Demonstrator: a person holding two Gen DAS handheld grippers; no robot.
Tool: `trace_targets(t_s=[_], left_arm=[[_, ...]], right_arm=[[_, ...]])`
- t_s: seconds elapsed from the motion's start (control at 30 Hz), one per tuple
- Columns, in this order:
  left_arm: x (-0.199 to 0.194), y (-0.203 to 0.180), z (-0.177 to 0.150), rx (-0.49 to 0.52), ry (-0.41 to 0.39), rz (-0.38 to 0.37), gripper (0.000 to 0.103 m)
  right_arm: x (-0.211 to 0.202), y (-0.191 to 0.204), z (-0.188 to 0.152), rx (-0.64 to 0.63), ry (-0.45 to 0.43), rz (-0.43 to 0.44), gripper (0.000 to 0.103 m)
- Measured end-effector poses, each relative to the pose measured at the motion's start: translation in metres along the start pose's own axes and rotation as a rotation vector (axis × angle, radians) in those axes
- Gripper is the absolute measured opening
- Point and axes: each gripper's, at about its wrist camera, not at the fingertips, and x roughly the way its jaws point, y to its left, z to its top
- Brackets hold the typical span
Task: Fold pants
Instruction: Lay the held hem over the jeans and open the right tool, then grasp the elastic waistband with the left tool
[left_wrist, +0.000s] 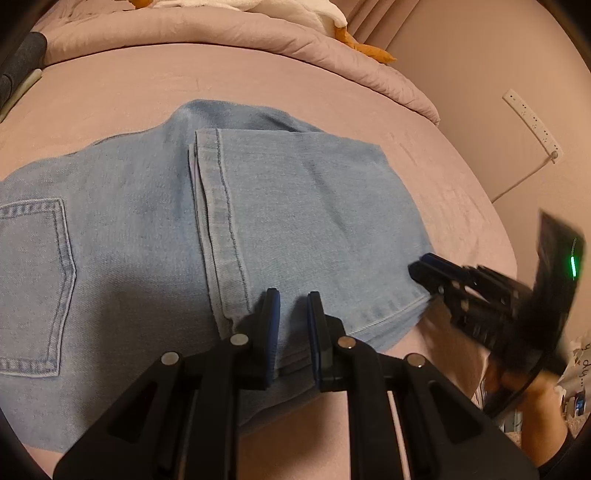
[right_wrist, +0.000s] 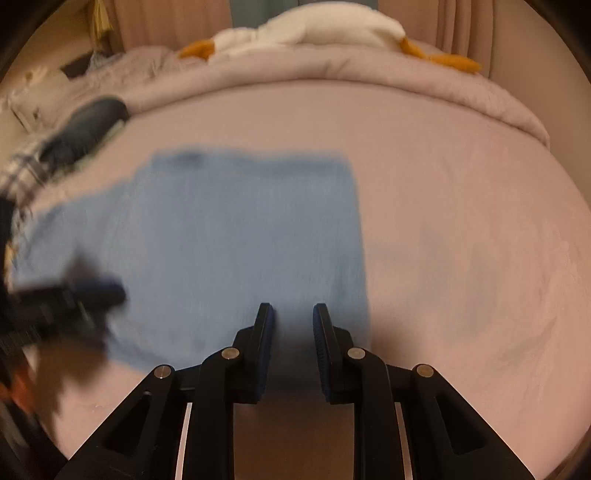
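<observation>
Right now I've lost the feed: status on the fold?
Left gripper open, right gripper open, both empty. Jeans folded once, flat on bed. Nothing in the way.

We count one pair of jeans (left_wrist: 258, 206), two grippers, left (left_wrist: 292, 295) and right (right_wrist: 293, 308), one plush goose (right_wrist: 314, 29).
</observation>
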Motion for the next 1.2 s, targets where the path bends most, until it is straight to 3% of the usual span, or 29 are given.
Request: trace_targets(t_s=[0.07,0.17,0.27,0.3,0.37,0.53,0.6,0.67,0.73,0.8,0.97,1.1,1.17,1.2], left_arm=[[0.0,0.0,0.0,-0.003,-0.002,0.005,0.014],[0.0,-0.001,0.0,-0.001,-0.005,0.015,0.014],[-0.003,0.0,-0.004,-0.006,-0.009,0.014,0.014],[-0.004,0.0,-0.005,-0.008,-0.009,0.013,0.014],[-0.01,0.002,-0.009,-0.011,-0.016,0.007,0.014],[-0.04,0.014,-0.028,-0.047,-0.065,-0.037,0.015],[-0.054,0.024,-0.043,-0.066,-0.076,0.003,0.025],[-0.07,0.037,-0.059,-0.096,-0.103,0.001,0.027],[-0.09,0.058,-0.08,-0.164,-0.128,-0.018,0.028],[-0.11,0.079,-0.1,-0.236,-0.159,0.014,0.037],[-0.151,0.131,-0.133,-0.42,-0.247,0.051,0.046],[-0.166,0.162,-0.146,-0.583,-0.31,0.01,0.049],[-0.166,0.169,-0.145,-0.624,-0.318,-0.012,0.05],[-0.164,0.173,-0.142,-0.644,-0.321,-0.027,0.05]], right_arm=[[-0.005,0.006,-0.007,-0.05,-0.046,-0.028,0.022],[-0.007,0.002,0.006,0.027,0.007,-0.021,0.022],[-0.014,0.012,0.006,0.02,-0.024,0.018,0.022],[-0.006,0.017,0.001,0.003,0.004,-0.004,0.024],[-0.003,0.025,-0.005,-0.046,-0.027,-0.044,0.024],[-0.014,0.017,0.004,0.043,0.015,0.002,0.025],[-0.019,0.024,0.006,0.024,-0.007,0.012,0.025],[-0.024,0.041,0.001,-0.02,-0.026,0.03,0.025],[-0.025,0.055,-0.004,-0.065,-0.048,0.057,0.025],[-0.026,0.073,-0.001,-0.106,-0.061,0.091,0.025],[-0.015,0.118,0.018,-0.177,-0.091,0.142,0.025],[0.003,0.146,0.02,-0.204,-0.128,0.126,0.025],[0.031,0.164,0.012,-0.24,-0.031,0.116,0.038],[0.029,0.17,0.008,-0.259,-0.084,0.09,0.041]])
